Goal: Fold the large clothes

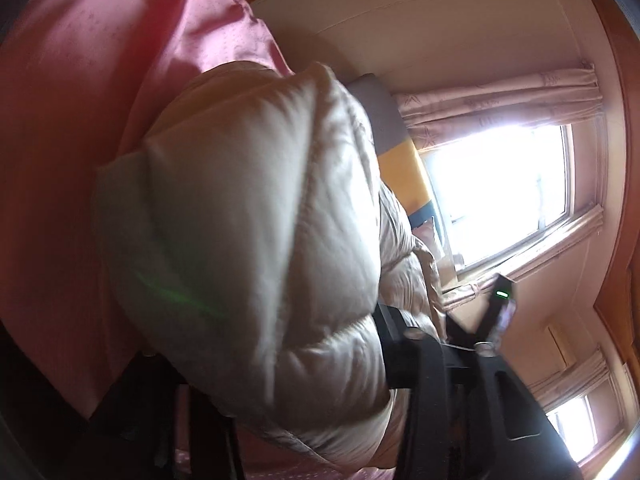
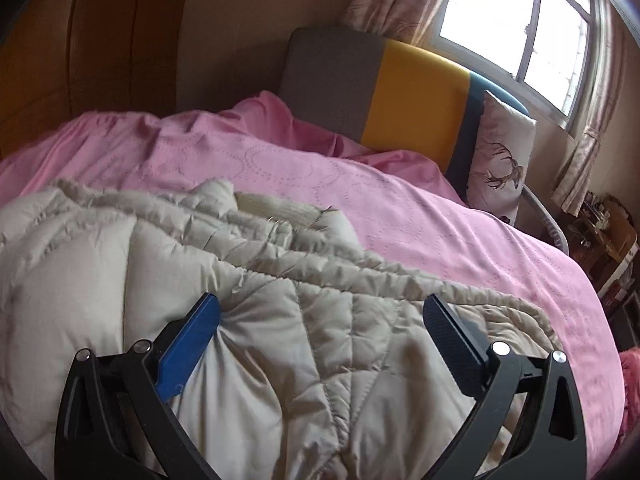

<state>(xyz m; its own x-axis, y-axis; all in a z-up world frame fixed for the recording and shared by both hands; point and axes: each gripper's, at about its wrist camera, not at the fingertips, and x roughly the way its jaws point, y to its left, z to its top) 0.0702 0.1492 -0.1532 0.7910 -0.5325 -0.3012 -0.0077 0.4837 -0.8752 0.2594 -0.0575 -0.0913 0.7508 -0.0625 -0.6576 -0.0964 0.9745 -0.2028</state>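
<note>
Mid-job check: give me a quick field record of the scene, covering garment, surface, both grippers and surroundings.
garment: cream quilted puffer jacket, bunched on the bed
surface: pink bedspread
right gripper: open, fingers spread over the jacket, gripping nothing
left gripper: camera rolled sideways; a puffy fold of jacket hides one finger, grip cannot be judged
headboard: grey, yellow and blue panels
pillow: white with deer print, leaning against the headboard
window: bright, curtains at the sides

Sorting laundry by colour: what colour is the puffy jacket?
Cream-beige jacket, clearest in the right wrist view.
</note>
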